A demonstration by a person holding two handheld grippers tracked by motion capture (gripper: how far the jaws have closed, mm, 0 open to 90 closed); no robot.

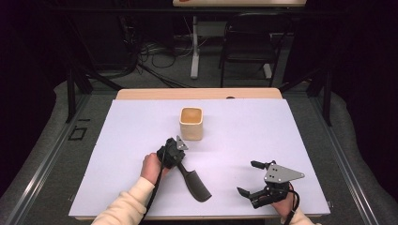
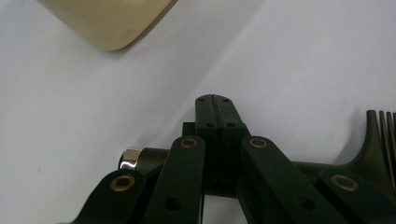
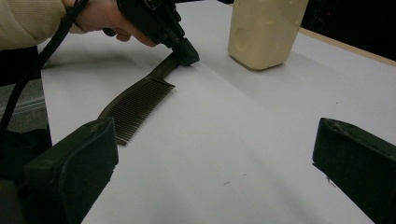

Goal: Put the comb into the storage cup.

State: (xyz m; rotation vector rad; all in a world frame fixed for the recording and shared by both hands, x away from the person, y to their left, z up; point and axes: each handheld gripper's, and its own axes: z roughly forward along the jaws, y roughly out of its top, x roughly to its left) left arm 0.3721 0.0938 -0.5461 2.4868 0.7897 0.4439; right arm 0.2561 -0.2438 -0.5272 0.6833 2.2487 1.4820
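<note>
1. The left claw point(image 1: 180, 151) is pinching the handle of the black comb point(image 1: 195, 183), its jaws pressed together over the handle near the metal-capped end, as the left gripper view is showing.
2. The comb is lying flat on the white worktop point(image 1: 244, 136), a little toward the near edge and left of the middle, with its toothed end pointing at the near edge.
3. Judging from this, the grasp is being made and the lift is not yet done; the comb is most likely going into the cream square cup point(image 1: 191, 123), so carrying and dropping it in are left.
4. The cup is standing upright near the worktop's middle, just beyond the left claw and apart from it; its mouth is looking empty.
5. The right claw point(image 1: 247, 178) is resting spread near the near right corner, holding nothing, well apart from the comb.
6. Nothing is lying between comb and cup; only the cup's near wall is calling for clearance. A dark chair point(image 1: 248, 42) is standing on the floor beyond the far edge.
</note>
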